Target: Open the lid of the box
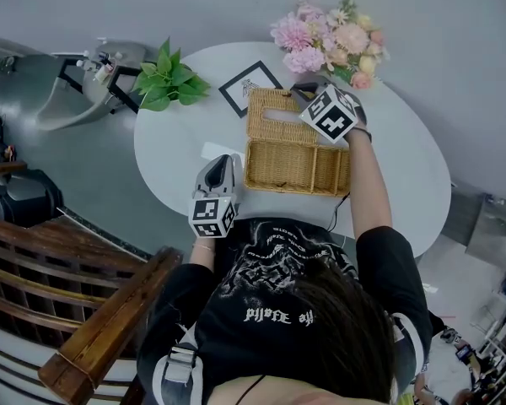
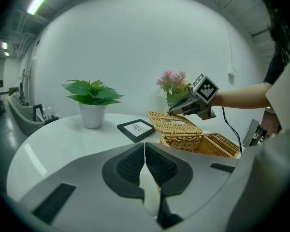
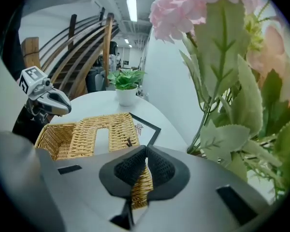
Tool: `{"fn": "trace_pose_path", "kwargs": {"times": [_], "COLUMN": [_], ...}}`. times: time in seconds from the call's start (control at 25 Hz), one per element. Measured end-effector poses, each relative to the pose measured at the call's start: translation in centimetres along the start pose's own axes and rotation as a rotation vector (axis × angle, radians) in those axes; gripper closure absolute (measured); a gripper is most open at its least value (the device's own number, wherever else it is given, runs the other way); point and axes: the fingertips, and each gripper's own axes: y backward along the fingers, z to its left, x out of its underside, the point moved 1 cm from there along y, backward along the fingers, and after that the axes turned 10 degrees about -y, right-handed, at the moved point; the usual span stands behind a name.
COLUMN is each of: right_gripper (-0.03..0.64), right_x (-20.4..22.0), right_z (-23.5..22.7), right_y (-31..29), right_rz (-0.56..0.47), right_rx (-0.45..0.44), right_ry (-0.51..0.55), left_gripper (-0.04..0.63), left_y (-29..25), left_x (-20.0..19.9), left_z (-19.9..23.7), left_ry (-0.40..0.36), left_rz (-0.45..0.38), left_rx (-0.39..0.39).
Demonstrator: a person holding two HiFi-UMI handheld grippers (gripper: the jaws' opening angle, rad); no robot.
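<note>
**Two grippers at a wicker box, lid swung up**

Two handheld grippers work over a white oval tabletop [image 1: 405, 167]. At the far left of it stands a potted plant [image 1: 169, 81] in a white pot. To its right and nearer the person, the left gripper [image 1: 228, 159] hovers just beside the near left corner of the box [image 1: 295, 169]. It does not touch the wicker. In the left gripper view its jaws are pressed together with nothing held between them, and only bare tabletop shows beneath.

A black picture frame [image 1: 250, 87] lies flat at the far side, just left of the lid [image 1: 274, 116].

The box sits at the middle of the tabletop, a rectangular wicker basket with its inside exposed. Its lid is joined along the far edge and is swung open toward the far side. The left gripper view shows it tilted up off the rim rather than lying flat. A long slot is cut through the lid's middle.

The right gripper [image 1: 302, 89] reaches over the box to the lid's far right corner. In the right gripper view its jaws are closed on the lid's woven edge.

At the far right, a bouquet [image 1: 329, 45] of pink and cream flowers stands just beyond that gripper, close to it.
</note>
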Motion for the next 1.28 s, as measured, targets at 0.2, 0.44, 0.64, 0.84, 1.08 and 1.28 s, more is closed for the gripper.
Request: {"fn": "trace_pose_path", "kwargs": {"times": [0.2,0.44,0.64,0.84,1.08,1.28], "right_gripper": [0.580,0.580,0.578,0.575,0.581,0.583], "right_x": [0.5,1.1,1.7,2.4,3.9,4.7], "right_z": [-0.1,-0.2,-0.1,-0.3,-0.8,-1.4], "right_y": [-0.7,-1.5,-2.2,-2.9,-3.3,-3.2], "right_rz": [0.016,0.030,0.043,0.063,0.098,0.090], "right_rx": [-0.027,-0.066,-0.078,-0.097,-0.094,-0.092], "right_ry": [-0.010,-0.056,-0.068,-0.086,-0.105,-0.150], "left_gripper": [0.571,0.571,0.571,0.571,0.571,0.571], "left_y": [-0.1,-0.4,-0.8,-1.1,-1.4,-1.6], "left_x": [0.2,0.5,0.7,1.0,1.5,1.6], "left_z": [0.3,0.4,0.3,0.2,0.3,0.3], "left_ry": [0.007,0.016,0.017,0.022,0.038,0.044], "left_rz": [0.009,0.029,0.044,0.055,0.081,0.079], "left_rx": [-0.006,0.002,0.012,0.016,0.023,0.027]}}
